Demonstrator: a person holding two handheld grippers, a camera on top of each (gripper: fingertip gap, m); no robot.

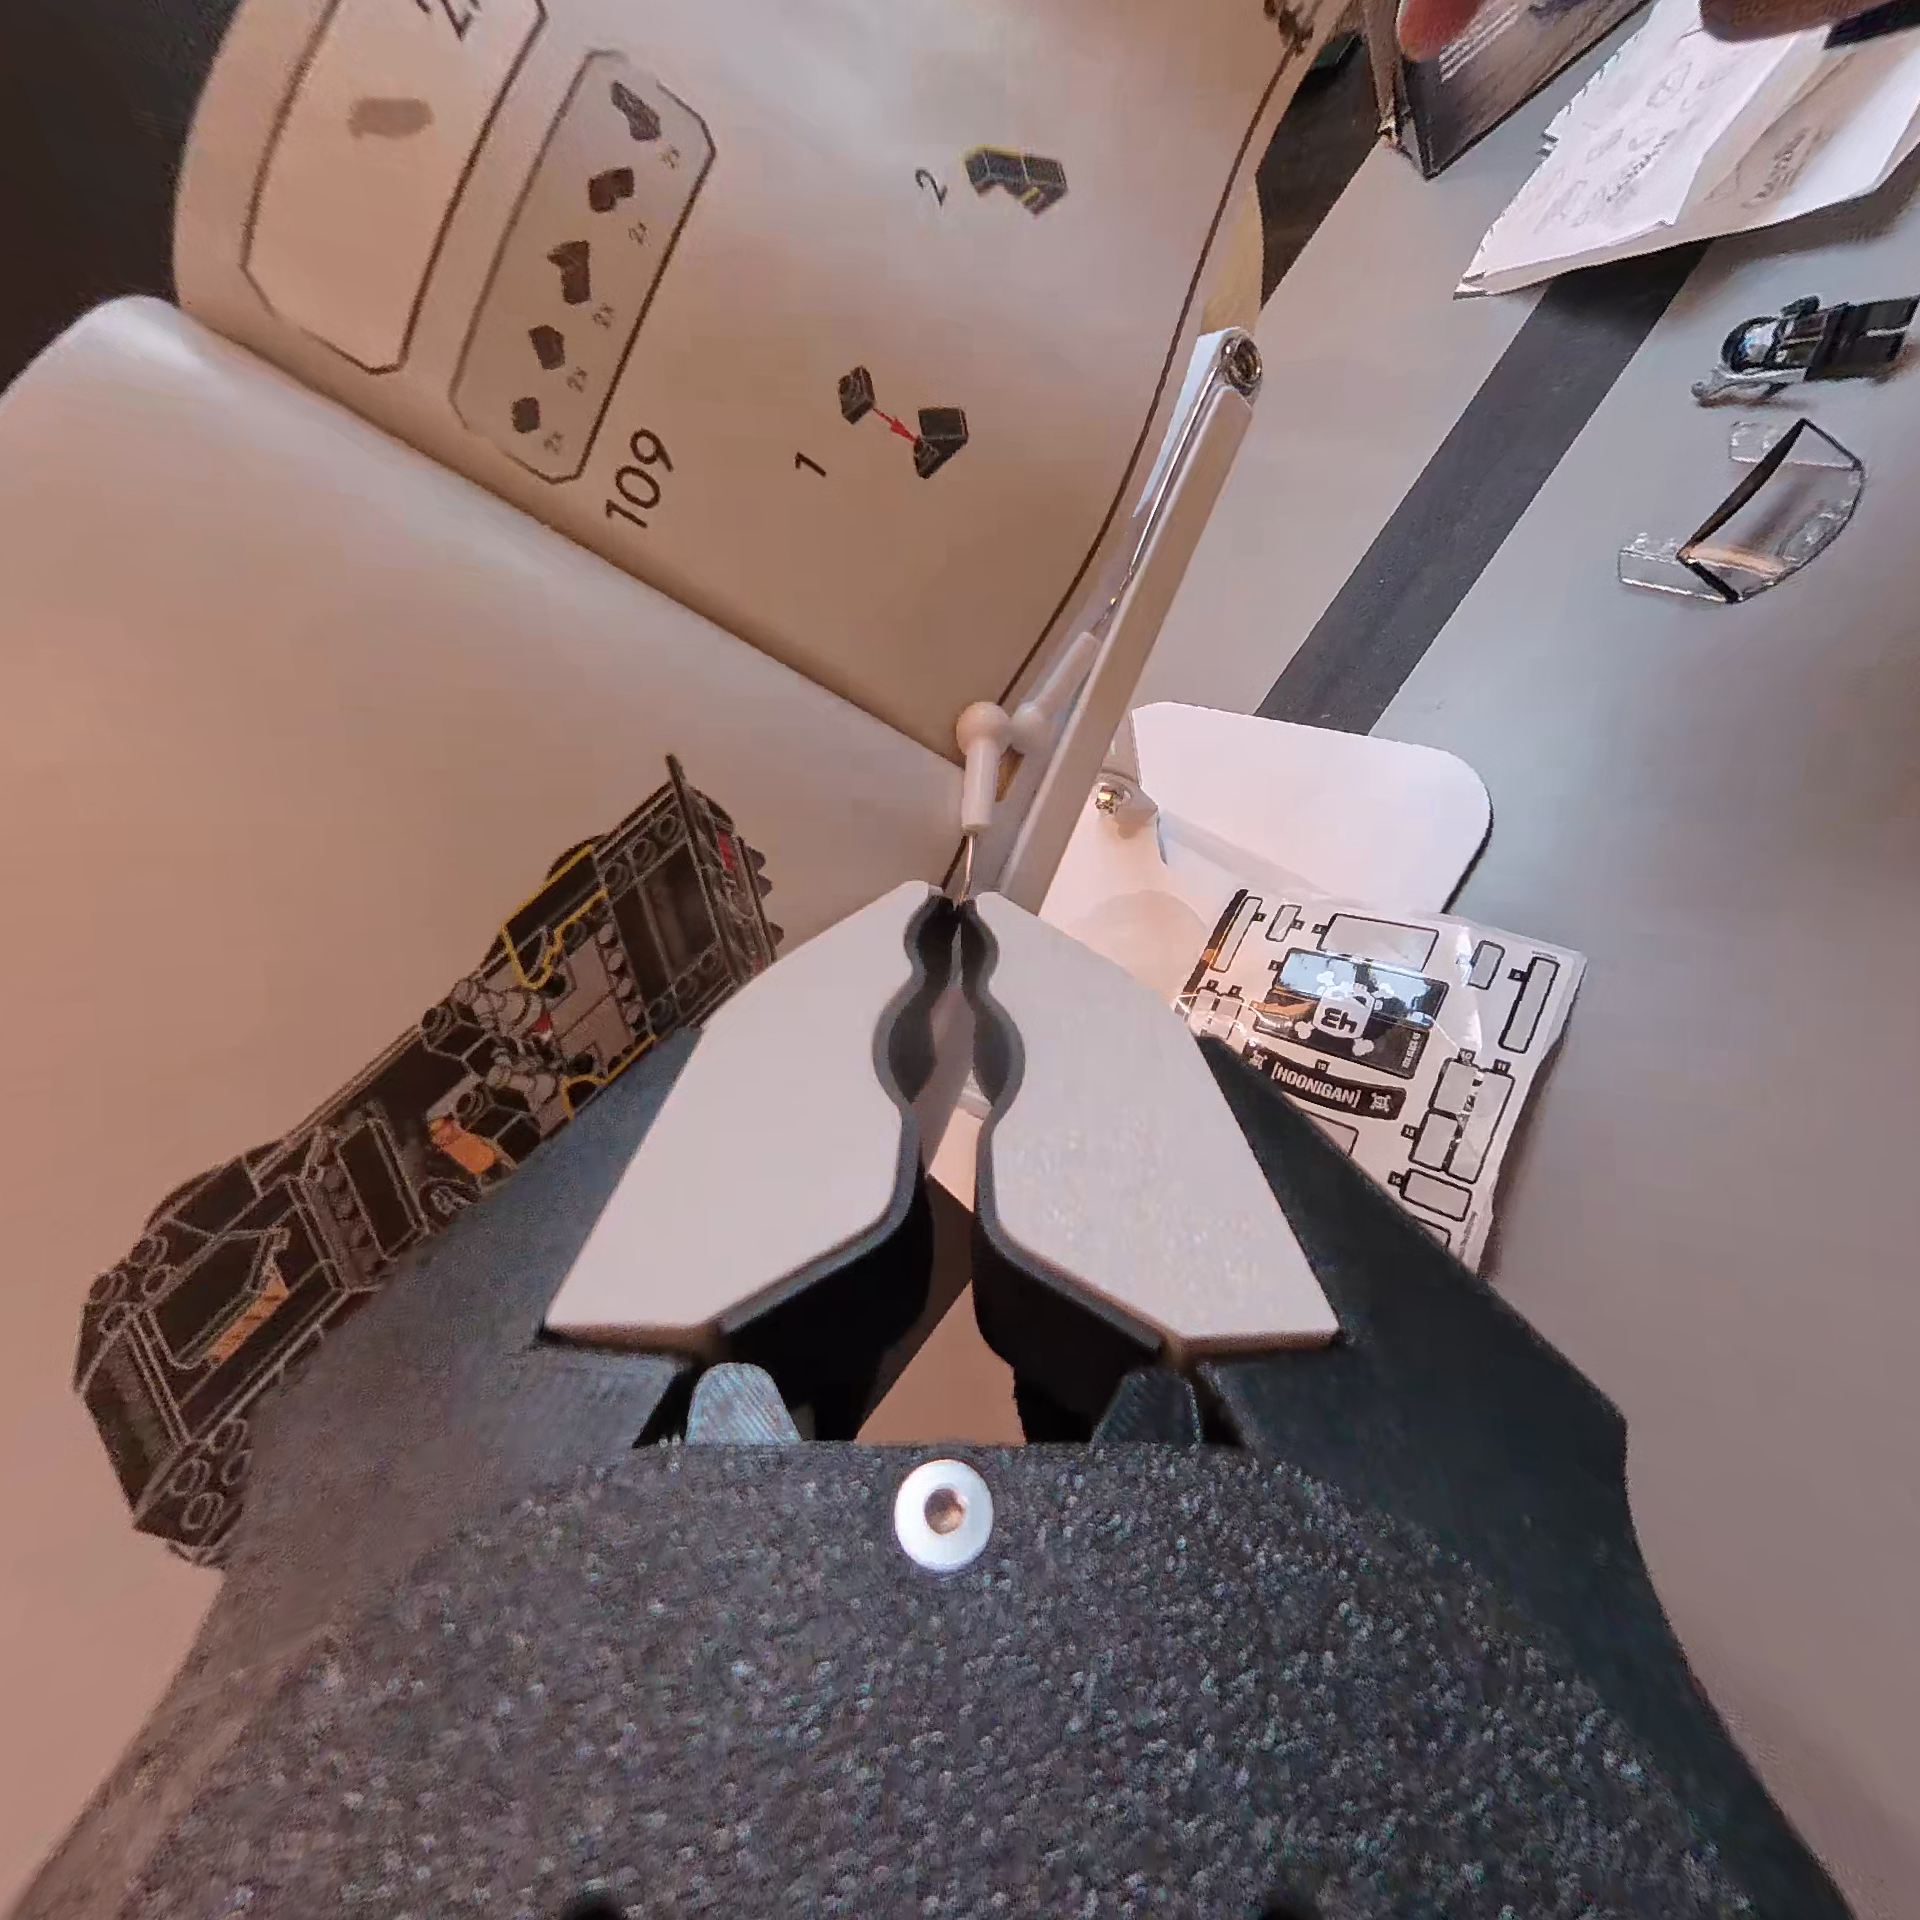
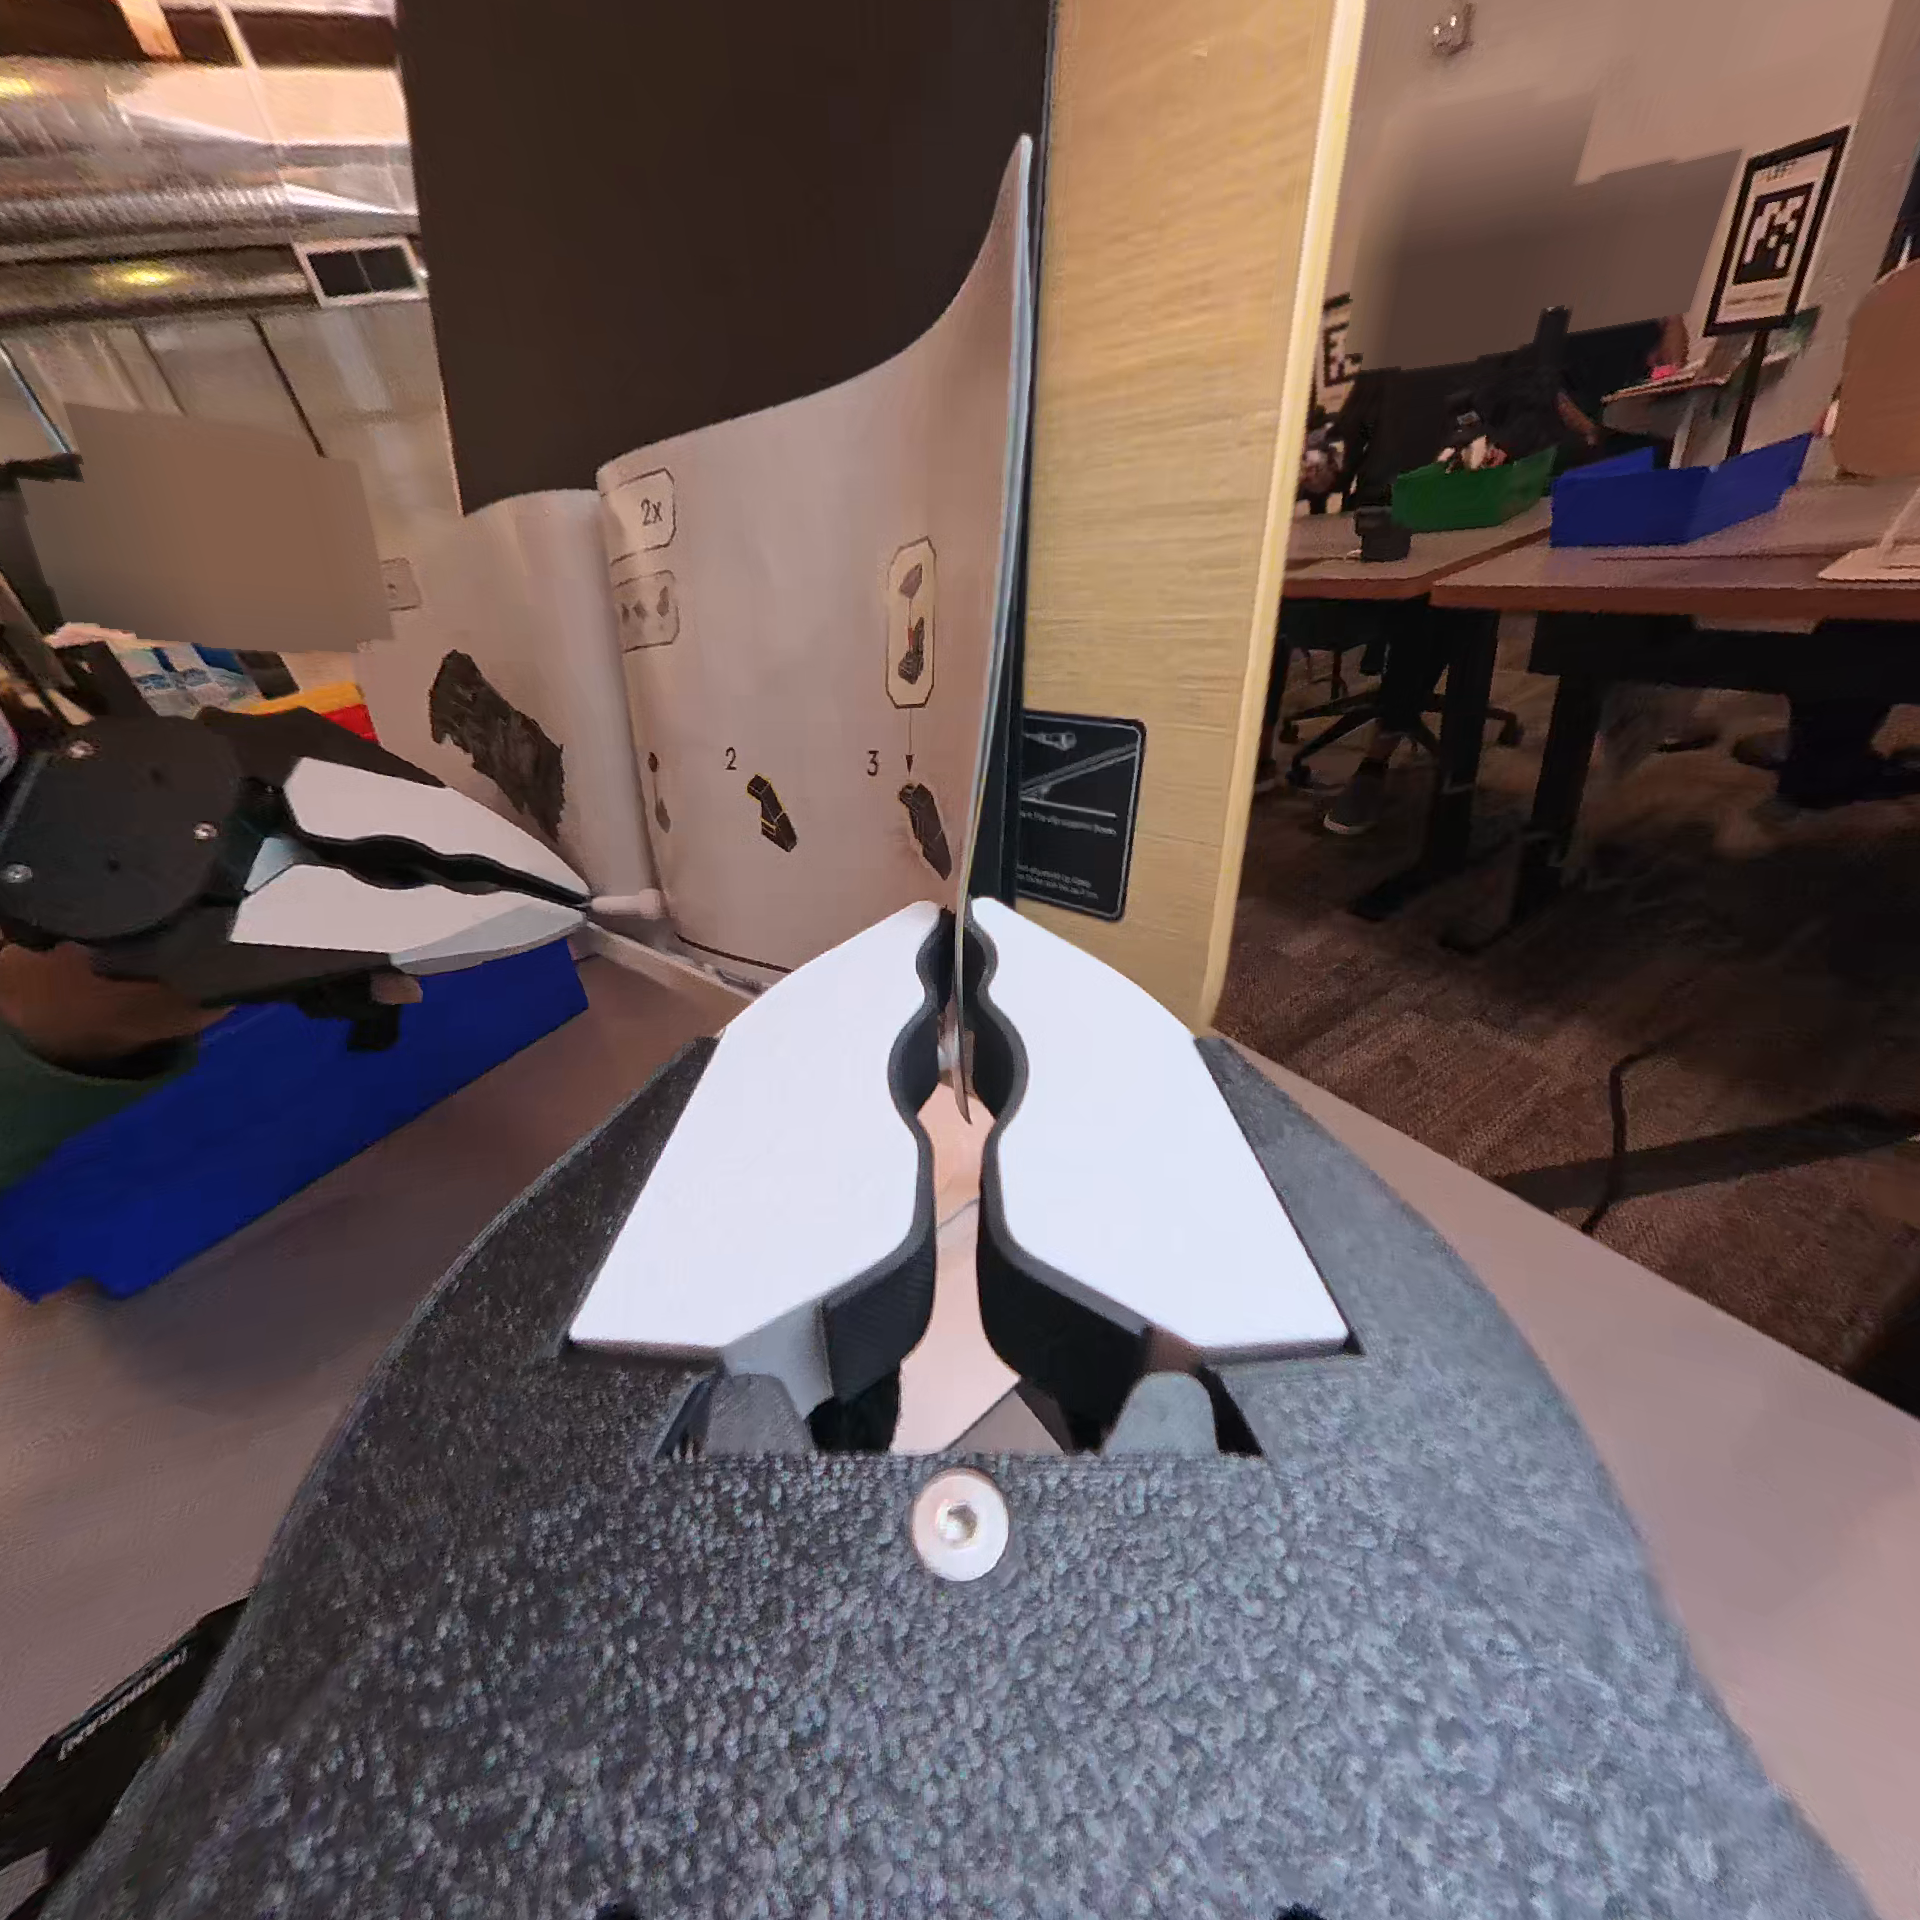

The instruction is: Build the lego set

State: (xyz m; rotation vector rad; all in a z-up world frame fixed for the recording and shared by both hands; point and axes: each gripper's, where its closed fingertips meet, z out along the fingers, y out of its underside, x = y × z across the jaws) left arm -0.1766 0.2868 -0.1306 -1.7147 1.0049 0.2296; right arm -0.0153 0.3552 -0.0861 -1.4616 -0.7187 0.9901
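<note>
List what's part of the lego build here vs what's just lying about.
Part of the job:
- open white instruction booklet on a white book stand
- lifted page, pinched by right gripper
- left gripper, shut at the stand's page-clip wire
- black-and-white sticker sheet
- clear curved windscreen piece
- small black lego subassembly

Lying about:
- blue plastic bin
- loose white leaflet

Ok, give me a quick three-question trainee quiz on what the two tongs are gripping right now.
1. True or false: the right tongs are shut on a page of the instruction booklet.
2. Multiple choice: the left tongs pinch a) a black brick, b) the page-holder pin, c) a wheel.
3. Short answer: in the left wrist view, what printed item lies on the table just right of the left tongs?

Key: 1 true; 2 b; 3 the sticker sheet.
</note>
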